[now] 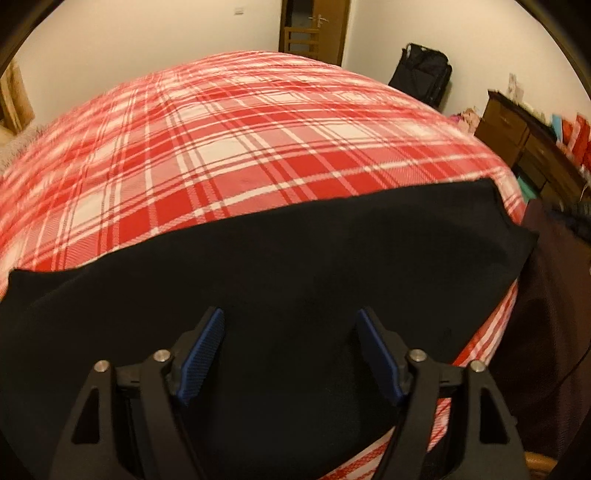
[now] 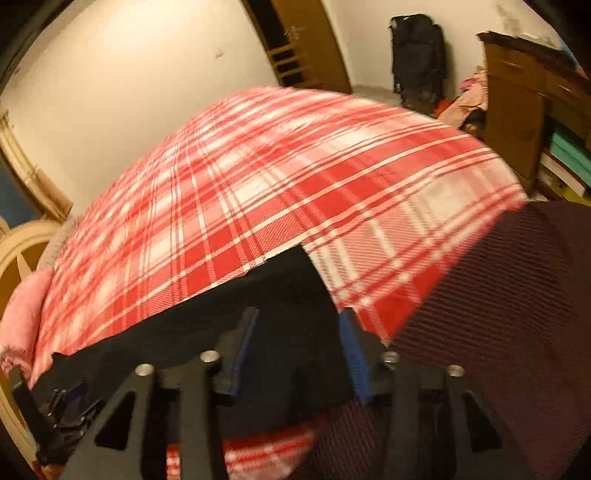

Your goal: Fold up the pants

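Observation:
Black pants [image 1: 280,266] lie flat near the front edge of a bed covered with a red and white plaid sheet [image 1: 229,147]. My left gripper [image 1: 290,325] is open above the pants, with nothing between its blue pads. In the right wrist view the pants [image 2: 221,325] end in a corner toward the right. My right gripper [image 2: 299,325] is open over that corner. The left gripper [image 2: 70,402] shows at the lower left of the right wrist view.
A dark maroon cloth [image 2: 498,302] hangs at the bed's right side. A wooden dresser [image 1: 524,136] stands to the right, a black bag [image 1: 421,74] against the far wall, a wooden door [image 1: 314,29] behind the bed. A pink blanket [image 2: 22,314] lies at the left.

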Motion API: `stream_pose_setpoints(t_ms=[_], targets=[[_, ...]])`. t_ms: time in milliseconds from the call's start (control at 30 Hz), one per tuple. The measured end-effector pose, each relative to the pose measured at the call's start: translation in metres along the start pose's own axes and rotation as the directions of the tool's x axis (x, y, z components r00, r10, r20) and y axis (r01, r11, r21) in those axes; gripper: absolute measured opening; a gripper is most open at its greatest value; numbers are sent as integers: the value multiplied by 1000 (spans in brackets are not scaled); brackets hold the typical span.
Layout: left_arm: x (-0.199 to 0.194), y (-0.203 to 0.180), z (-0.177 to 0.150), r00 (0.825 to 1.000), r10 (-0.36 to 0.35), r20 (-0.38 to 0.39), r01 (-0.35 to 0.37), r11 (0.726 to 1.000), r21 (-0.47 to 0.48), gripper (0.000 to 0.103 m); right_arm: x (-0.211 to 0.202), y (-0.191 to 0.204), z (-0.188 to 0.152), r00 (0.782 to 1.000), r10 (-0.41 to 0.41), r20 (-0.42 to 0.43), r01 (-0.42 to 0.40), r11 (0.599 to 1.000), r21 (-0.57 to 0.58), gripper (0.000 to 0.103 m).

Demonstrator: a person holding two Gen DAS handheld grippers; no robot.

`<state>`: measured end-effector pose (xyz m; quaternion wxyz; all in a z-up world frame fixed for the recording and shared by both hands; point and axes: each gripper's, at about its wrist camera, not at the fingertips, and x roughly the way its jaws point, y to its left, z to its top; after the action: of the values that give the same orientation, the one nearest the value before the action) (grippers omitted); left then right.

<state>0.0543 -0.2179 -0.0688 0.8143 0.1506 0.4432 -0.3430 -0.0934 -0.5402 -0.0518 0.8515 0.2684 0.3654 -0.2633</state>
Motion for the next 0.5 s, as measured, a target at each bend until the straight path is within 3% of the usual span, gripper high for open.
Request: stream_pose_setpoints(t_ms=[133, 167, 200, 267, 333, 433, 467, 500], targets=[[2, -14, -8, 998, 65, 16, -66, 993, 95, 85, 42, 3, 4, 995, -29, -93, 25, 999, -36, 50], [1, -18, -12, 997, 71, 19, -72, 990, 123, 87, 48, 4, 4, 994, -78, -80, 73, 996, -60, 55], [1, -20, -13, 998, 68, 20, -70, 988, 135, 88, 51, 7, 5, 993, -90, -76, 84, 993, -84, 67], [2, -23, -16, 998, 62, 24, -65, 986, 151, 92, 61, 12, 5, 989, -95, -113, 82, 990, -115, 79], [3, -25, -17, 998, 58, 23, -61, 985, 161, 95, 69, 21, 3, 981, -131, -146, 104, 979, -177, 81], [5, -26, -16, 998, 53, 18, -56, 986, 160, 97, 70, 29, 2, 984, -83, -156, 47, 974, -222, 60], [5, -27, -16, 998, 53, 18, -55, 986, 159, 97, 69, 30, 3, 985, -68, -158, 32, 974, -224, 42], [4, -26, -15, 999, 51, 17, -53, 986, 156, 97, 67, 31, 4, 987, -49, -156, 13, 974, -225, 16]])
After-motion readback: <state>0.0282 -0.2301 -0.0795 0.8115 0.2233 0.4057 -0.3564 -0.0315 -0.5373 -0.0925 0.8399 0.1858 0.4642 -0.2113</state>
